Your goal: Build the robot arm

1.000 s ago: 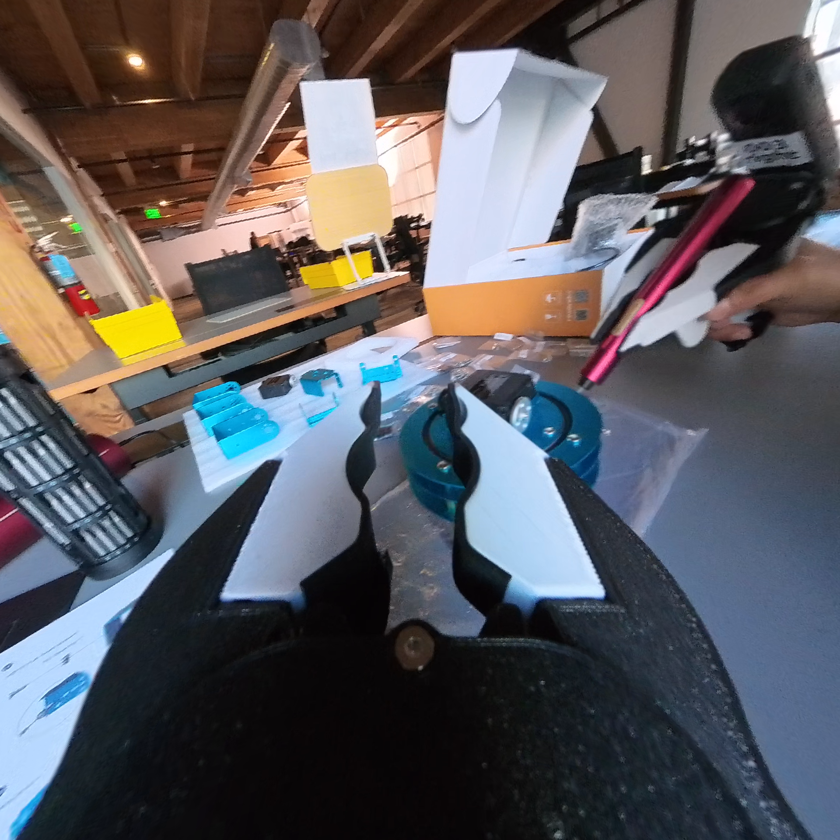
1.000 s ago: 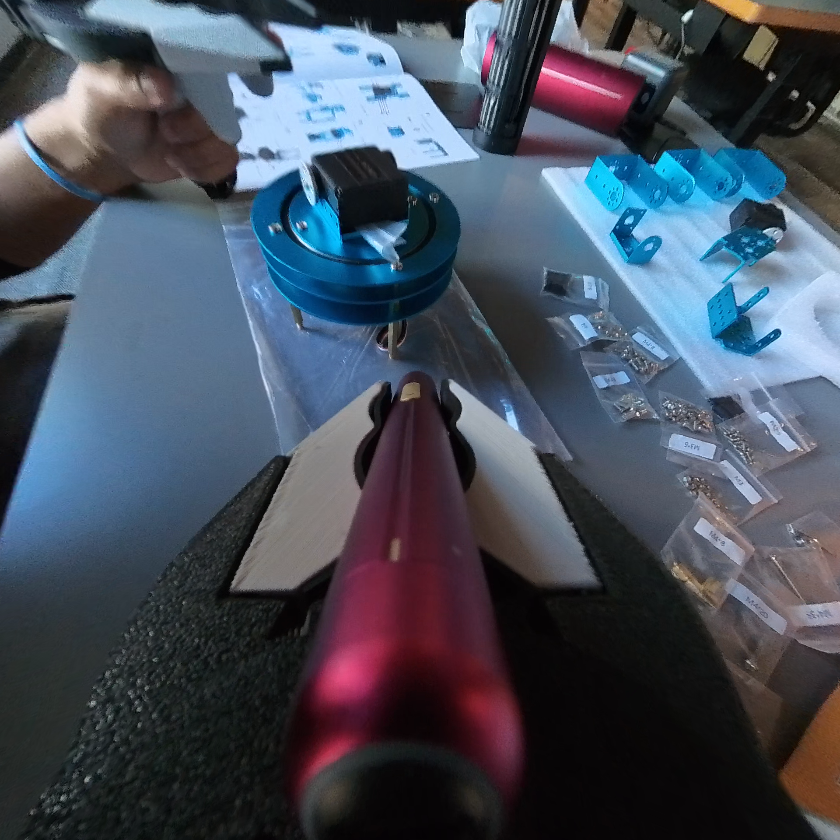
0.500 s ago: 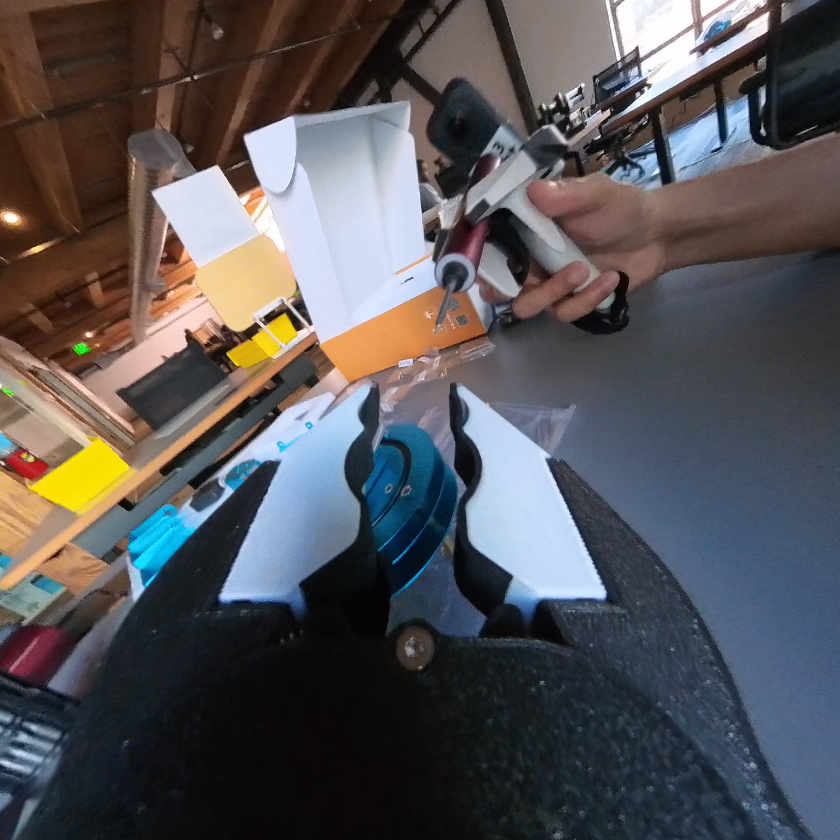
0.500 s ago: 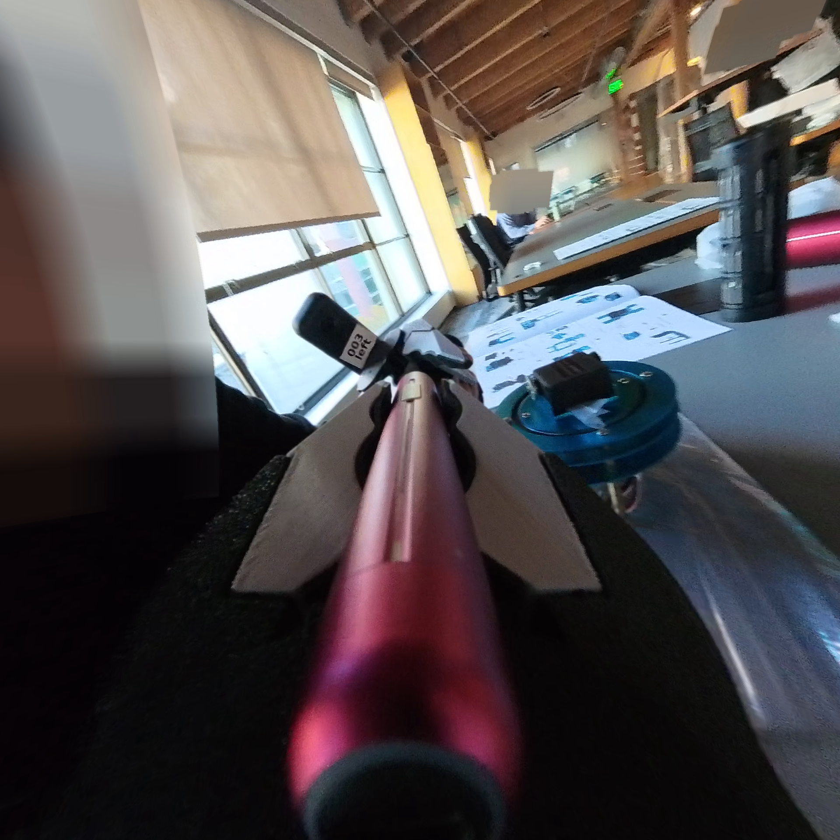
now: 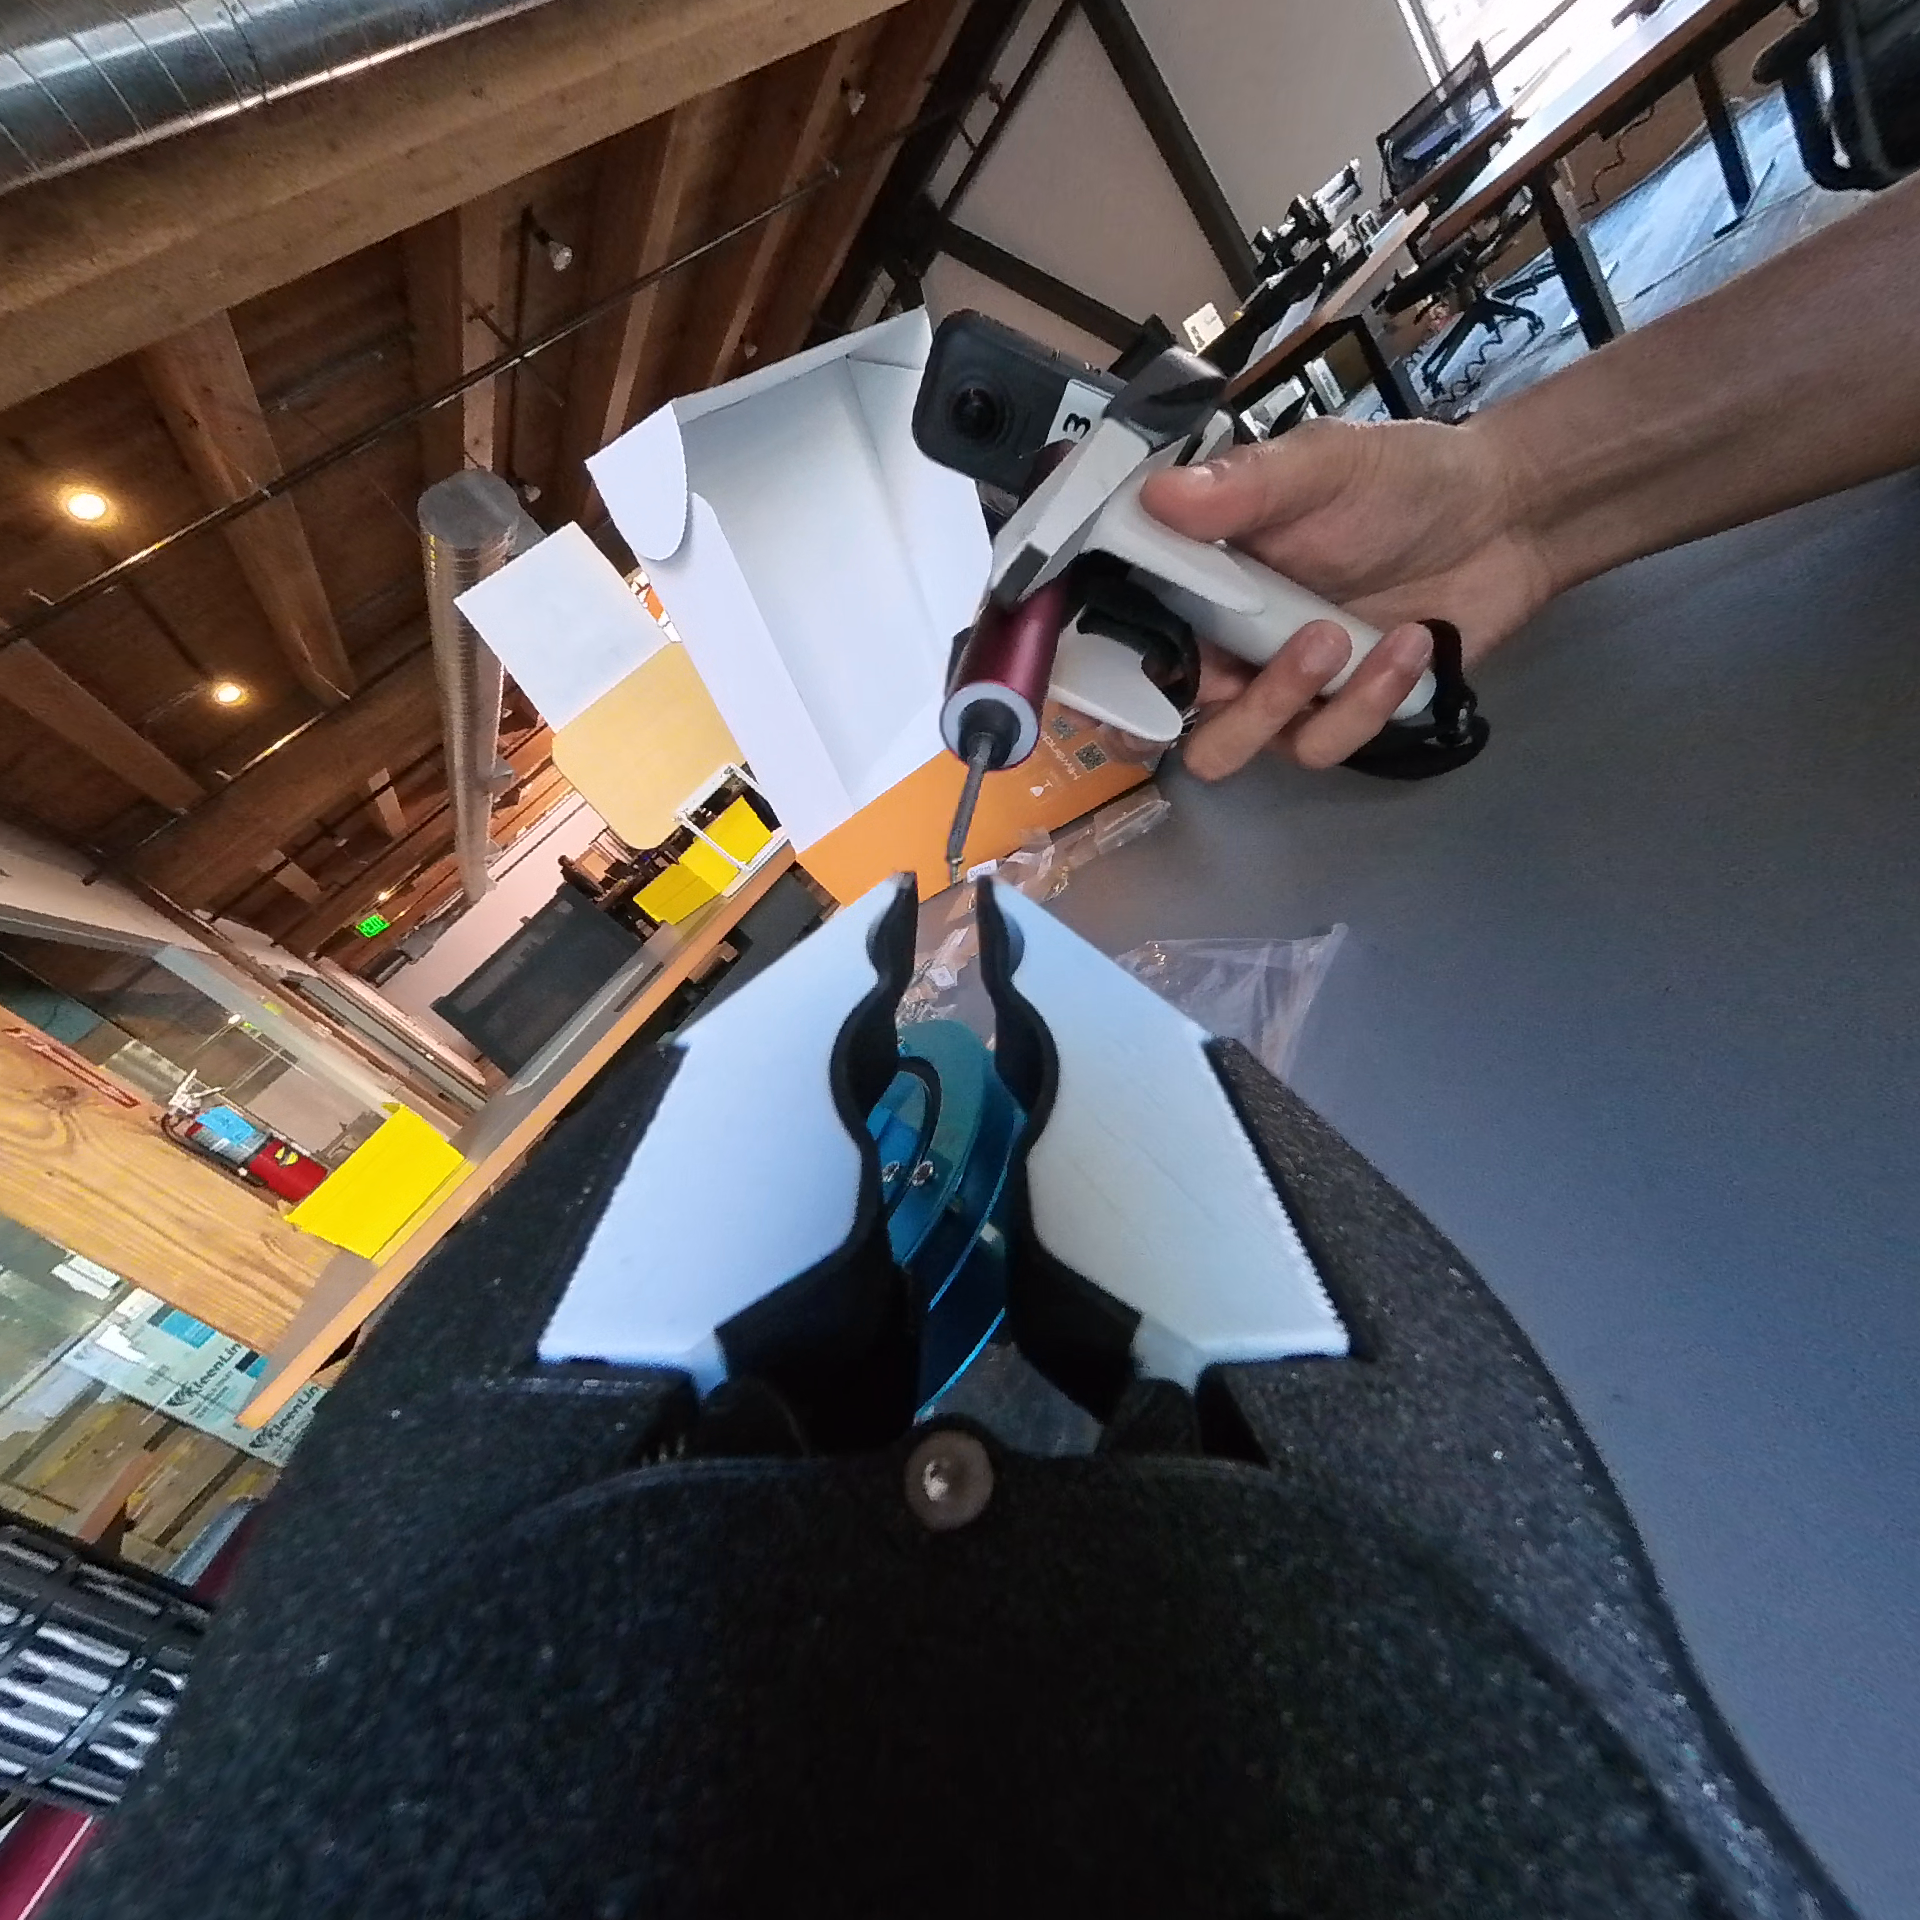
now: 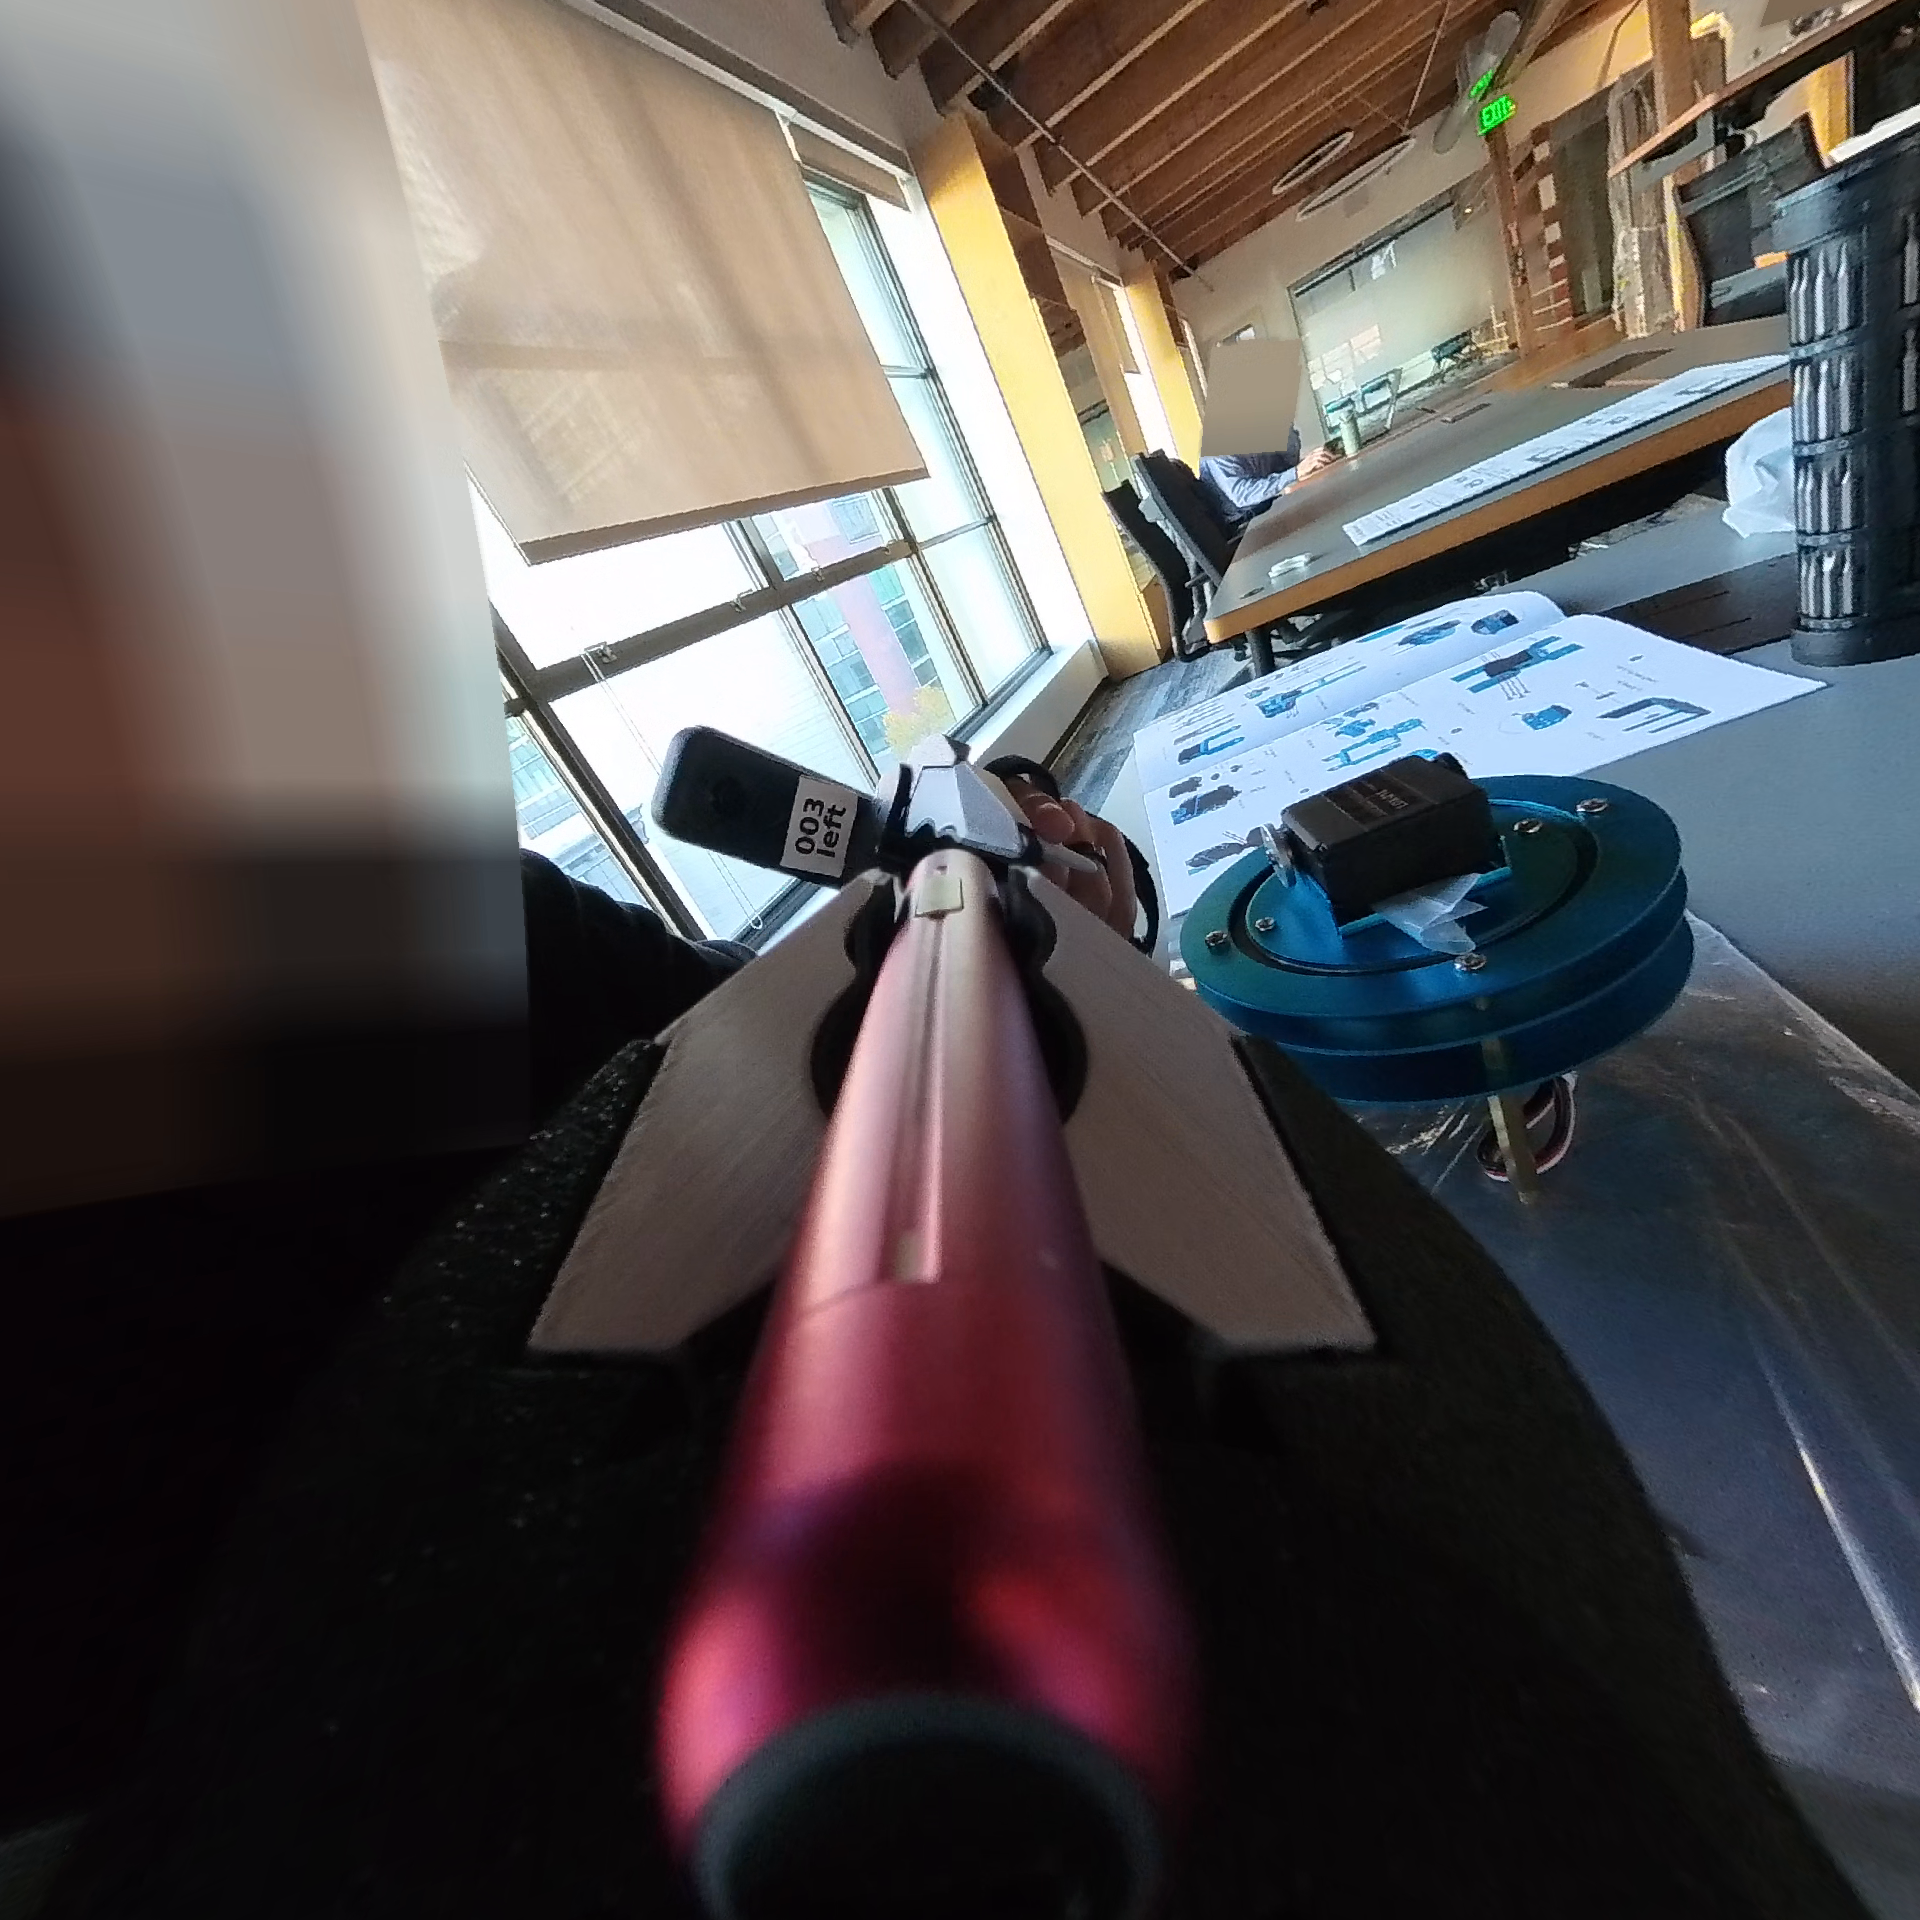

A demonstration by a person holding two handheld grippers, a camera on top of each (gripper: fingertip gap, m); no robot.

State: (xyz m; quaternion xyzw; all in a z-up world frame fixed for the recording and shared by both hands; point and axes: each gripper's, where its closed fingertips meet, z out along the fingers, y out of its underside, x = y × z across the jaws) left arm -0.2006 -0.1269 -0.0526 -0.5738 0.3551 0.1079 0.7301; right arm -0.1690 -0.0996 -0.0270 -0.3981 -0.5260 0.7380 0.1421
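My right gripper [image 6: 940, 904] is shut on a red electric screwdriver [image 6: 914, 1195] that runs forward between its white fingers. In the left wrist view a hand holds this gripper [image 5: 1091, 665] above the grey table, with the screwdriver bit [image 5: 964, 810] pointing down just beyond my left fingertips. My left gripper [image 5: 940, 894] holds nothing, its white fingers a narrow gap apart. A blue round base [image 5: 935, 1143] shows through that gap, lower down. In the right wrist view the base [image 6: 1455, 997] stands on thin legs with a black servo [image 6: 1371, 842] on top, to the right of the screwdriver.
An open orange and white box [image 5: 831, 582] stands beyond on the grey table [image 5: 1558, 1039]. A clear plastic bag [image 5: 1236, 966] lies under the base. An instruction sheet [image 6: 1455, 707] and a black mesh cylinder [image 6: 1849, 416] are behind it. A person [image 6: 1236, 478] sits at a far table. The left gripper's tips are roughly 6 centimetres from the right gripper's.
Both grippers have tilted up from the table and turned to face each other. My left fingers have narrowed their gap. The screwdriver bit has come close to my left fingertips.
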